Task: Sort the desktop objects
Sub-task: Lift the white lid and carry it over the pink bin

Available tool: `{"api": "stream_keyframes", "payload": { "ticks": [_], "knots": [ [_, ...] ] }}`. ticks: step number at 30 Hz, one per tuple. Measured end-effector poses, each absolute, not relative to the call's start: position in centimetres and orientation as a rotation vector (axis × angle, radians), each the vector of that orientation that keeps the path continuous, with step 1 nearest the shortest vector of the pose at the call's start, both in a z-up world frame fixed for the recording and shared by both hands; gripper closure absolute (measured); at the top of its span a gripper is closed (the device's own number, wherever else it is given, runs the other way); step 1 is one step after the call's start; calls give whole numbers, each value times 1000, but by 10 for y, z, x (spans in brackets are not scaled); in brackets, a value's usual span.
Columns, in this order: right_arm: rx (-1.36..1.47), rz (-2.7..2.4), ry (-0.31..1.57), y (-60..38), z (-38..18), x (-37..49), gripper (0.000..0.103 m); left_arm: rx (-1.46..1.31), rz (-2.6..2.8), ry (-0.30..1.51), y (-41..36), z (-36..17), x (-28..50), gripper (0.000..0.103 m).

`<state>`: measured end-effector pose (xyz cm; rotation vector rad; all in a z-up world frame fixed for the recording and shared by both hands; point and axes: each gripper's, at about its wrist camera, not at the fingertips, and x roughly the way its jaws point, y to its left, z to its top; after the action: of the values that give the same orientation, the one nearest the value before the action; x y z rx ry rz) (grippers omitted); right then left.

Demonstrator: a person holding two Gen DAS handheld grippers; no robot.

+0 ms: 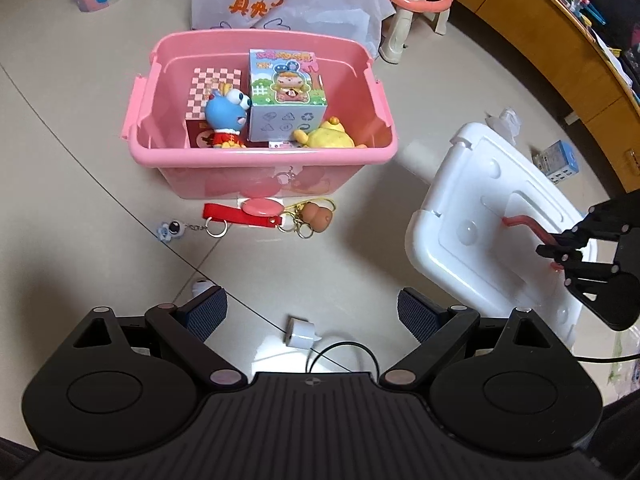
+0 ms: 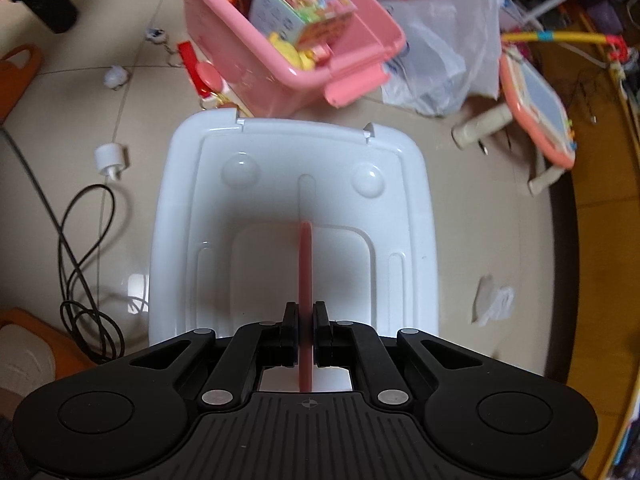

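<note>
The lid (image 2: 288,208) fills the centre of the right-wrist frame, tilted off the floor; our right gripper (image 2: 306,332) is clamped on its pink handle (image 2: 305,264). The bin (image 1: 260,120) sits upper centre in the left view, toys inside. Our left gripper (image 1: 312,312) hangs wide, empty. We judge next we carry the lid over the bin, though keychains (image 1: 256,216) remain outside.

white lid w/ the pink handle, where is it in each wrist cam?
Left wrist: white lid at right of frame, tilted, right of the pink bin; right claw shut on its pink handle.
Right wrist: lid fills the centre, handle running into the claw.
Shared landmark: the pink bin, beyond the lid.
</note>
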<state>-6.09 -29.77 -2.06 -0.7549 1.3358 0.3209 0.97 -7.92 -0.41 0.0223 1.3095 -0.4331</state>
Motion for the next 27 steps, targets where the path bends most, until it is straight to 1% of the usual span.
{"api": "stream_keyframes", "payload": {
  "ticks": [13, 27],
  "knots": [
    [-871, 427, 1196, -241, 16, -42, 97, 21, -415, 1262, -61, 13, 12, 9],
    [-998, 563, 1090, -180, 16, 16, 97, -11, -353, 1249, -39, 8, 29, 9]
  ]
}}
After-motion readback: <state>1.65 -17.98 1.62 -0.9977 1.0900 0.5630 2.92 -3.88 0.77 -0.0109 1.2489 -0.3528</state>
